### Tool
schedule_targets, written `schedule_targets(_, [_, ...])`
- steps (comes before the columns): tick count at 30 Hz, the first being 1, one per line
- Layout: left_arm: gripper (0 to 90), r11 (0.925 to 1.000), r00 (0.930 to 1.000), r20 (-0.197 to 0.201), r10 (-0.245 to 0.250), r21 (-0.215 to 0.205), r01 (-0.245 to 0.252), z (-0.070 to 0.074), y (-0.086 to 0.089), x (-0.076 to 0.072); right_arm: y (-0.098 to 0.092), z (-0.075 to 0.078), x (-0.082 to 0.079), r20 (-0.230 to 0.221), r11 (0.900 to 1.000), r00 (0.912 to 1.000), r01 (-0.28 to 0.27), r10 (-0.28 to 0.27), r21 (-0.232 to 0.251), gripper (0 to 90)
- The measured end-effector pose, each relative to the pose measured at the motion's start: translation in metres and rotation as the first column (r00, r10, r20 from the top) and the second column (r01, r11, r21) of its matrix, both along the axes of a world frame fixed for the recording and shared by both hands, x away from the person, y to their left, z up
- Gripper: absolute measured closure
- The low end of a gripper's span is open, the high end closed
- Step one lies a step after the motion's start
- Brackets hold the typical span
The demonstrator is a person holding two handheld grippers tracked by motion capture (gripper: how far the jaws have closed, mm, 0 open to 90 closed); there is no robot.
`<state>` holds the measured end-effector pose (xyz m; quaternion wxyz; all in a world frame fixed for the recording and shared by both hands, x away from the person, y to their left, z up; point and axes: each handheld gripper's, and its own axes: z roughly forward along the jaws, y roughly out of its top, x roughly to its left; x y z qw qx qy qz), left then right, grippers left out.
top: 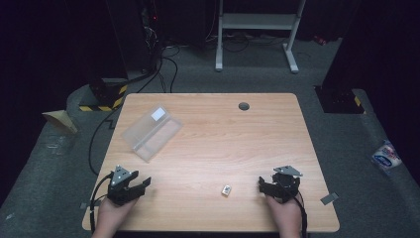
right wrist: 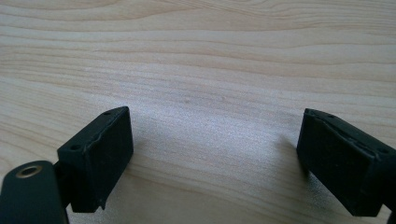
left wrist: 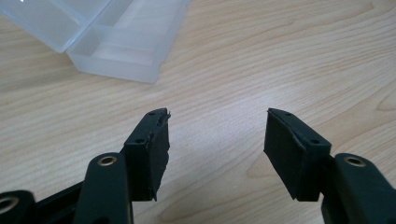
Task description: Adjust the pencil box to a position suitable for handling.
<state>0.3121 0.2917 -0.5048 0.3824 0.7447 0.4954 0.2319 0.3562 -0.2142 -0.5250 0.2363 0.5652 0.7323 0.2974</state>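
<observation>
High view: left gripper [top: 140, 185] near front-left corner of the light wooden table [top: 237, 134], right gripper [top: 265, 186] near front-right; small white rectangular block [top: 226, 190] by the front edge between them, closer to right. Clear plastic lidded box [top: 151, 132] toward rear-left. Left gripper view: jaws apart, empty, box [left wrist: 116, 42] ahead. Right gripper view: jaws wide, empty.

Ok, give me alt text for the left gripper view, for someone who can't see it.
The left gripper has its two black jaws open over bare wooden table, nothing between them. A clear plastic box lies beyond, at upper left.
</observation>
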Motion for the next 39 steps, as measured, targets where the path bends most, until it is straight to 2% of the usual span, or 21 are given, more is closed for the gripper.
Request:
schedule_targets(5, [40.0,0.9994,0.9998,0.017,-0.009,0.035,0.008,0.01,-0.005,0.002,0.0,0.0,0.0,0.001,1.0,1.0,-0.002,0.002,-0.001,10.5])
schedule_targets(8, [40.2,1.0,0.9992,0.039,0.005,0.006,-0.005,0.016,-0.007,0.007,-0.001,0.0,0.0,0.003,1.0,1.0,-0.009,0.009,-0.002,10.6])
schedule_targets(11, [40.5,0.9998,0.9984,0.055,0.015,0.014,-0.016,0.018,-0.009,0.013,-0.001,0.0,0.0,0.003,1.0,0.9998,-0.021,0.021,-0.001,10.5])
schedule_targets(14, [41.6,0.9996,0.9973,0.068,0.028,0.006,-0.029,0.021,-0.012,0.027,0.001,0.0,0.0,0.009,0.999,0.9992,-0.04,0.04,-0.004,13.2])
schedule_targets(20, [42.6,0.9999,0.9958,0.091,0.009,-0.015,-0.008,0.025,-0.017,0.041,0.001,0.0,0.0,0.009,0.999,0.9993,-0.035,0.035,0.001,13.9])
schedule_targets(22, [44.3,0.9997,0.9976,0.07,0.006,-0.023,-0.004,0.022,-0.016,0.048,0.001,0.0,0.0,0.01,0.999,0.9994,-0.034,0.034,0.002,14.5])
schedule_targets(26, [44.4,0.9998,0.9987,0.052,-0.004,-0.021,0.006,0.016,-0.015,0.056,0.0,0.0,0.0,0.016,0.999,0.9994,-0.032,0.032,-0.003,15.9])
schedule_targets(37, [48.3,0.9992,0.9979,0.063,0.016,-0.037,-0.013,0.009,-0.009,0.07,0.0,0.0,0.0,0.017,0.999,0.9993,-0.033,0.033,-0.002,16.5])
schedule_targets(39, [48.4,0.9992,0.9985,0.051,0.019,-0.036,-0.017,0.006,-0.007,0.073,0.0,0.0,0.0,0.018,0.999,0.9993,-0.033,0.033,-0.002,16.6])
